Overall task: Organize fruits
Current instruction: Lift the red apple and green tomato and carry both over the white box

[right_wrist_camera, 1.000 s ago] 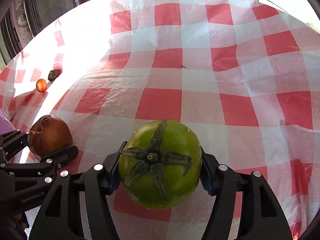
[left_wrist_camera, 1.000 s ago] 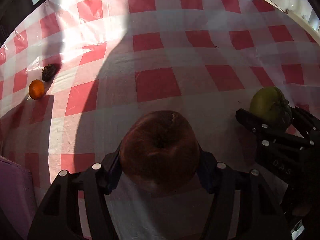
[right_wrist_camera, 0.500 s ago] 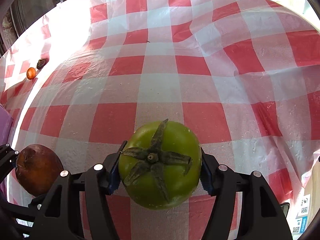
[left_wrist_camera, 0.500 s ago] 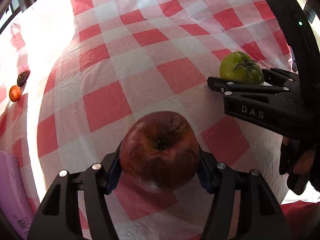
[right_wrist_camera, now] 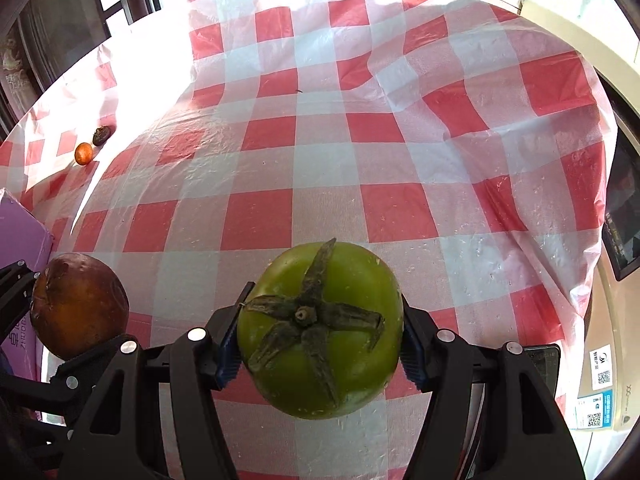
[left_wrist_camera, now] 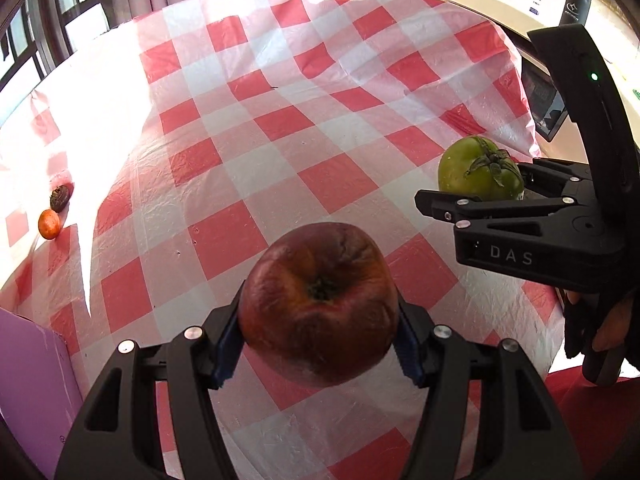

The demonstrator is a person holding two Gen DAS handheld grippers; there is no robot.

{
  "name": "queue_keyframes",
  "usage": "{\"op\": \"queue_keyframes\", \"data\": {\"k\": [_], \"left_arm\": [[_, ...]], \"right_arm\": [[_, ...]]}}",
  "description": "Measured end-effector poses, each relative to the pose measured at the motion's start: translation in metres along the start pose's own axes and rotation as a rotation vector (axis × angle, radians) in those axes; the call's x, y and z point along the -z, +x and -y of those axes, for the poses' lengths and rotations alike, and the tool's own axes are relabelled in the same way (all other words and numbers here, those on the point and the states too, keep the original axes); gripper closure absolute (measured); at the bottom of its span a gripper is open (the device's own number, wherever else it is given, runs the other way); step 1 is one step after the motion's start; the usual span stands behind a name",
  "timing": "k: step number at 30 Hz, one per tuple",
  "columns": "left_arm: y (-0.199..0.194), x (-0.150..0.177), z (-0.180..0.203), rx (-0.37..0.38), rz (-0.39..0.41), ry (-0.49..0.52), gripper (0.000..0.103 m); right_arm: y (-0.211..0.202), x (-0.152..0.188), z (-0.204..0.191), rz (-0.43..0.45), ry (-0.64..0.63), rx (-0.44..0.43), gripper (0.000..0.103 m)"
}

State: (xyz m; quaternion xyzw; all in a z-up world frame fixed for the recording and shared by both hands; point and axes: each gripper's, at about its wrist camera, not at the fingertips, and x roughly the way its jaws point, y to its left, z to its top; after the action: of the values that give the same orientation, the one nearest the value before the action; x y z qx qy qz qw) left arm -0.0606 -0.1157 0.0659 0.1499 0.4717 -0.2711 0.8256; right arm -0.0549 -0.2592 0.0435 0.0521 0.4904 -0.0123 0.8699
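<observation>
The left gripper (left_wrist_camera: 320,340) jaws clamp a wrinkled red apple (left_wrist_camera: 319,303); the right gripper (right_wrist_camera: 320,344) jaws clamp a green tomato (right_wrist_camera: 320,330). Both probably hang above the bench (left_wrist_camera: 280,128). Lower each fruit gently before releasing.

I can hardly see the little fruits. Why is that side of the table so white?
Left wrist view: sunlight glare washes out the red-checked plastic tablecloth near the small orange fruit. Right wrist view: the same glare; the fisheye lens bends the squares.
</observation>
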Motion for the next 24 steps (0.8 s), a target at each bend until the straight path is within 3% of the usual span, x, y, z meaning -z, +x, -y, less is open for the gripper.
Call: {"op": "queue_keyframes", "data": {"k": [12,24], "left_arm": [[-0.06,-0.004,-0.031,-0.03,0.139,0.001,0.04],[-0.127,0.046,-0.106,-0.12,0.181,-0.155,0.04]], "right_arm": [[-0.045,-0.02,-0.048,0.09,-0.047,-0.035,0.041],[-0.081,-0.028,-0.153,0.125,-0.161,-0.164,0.041]]}}
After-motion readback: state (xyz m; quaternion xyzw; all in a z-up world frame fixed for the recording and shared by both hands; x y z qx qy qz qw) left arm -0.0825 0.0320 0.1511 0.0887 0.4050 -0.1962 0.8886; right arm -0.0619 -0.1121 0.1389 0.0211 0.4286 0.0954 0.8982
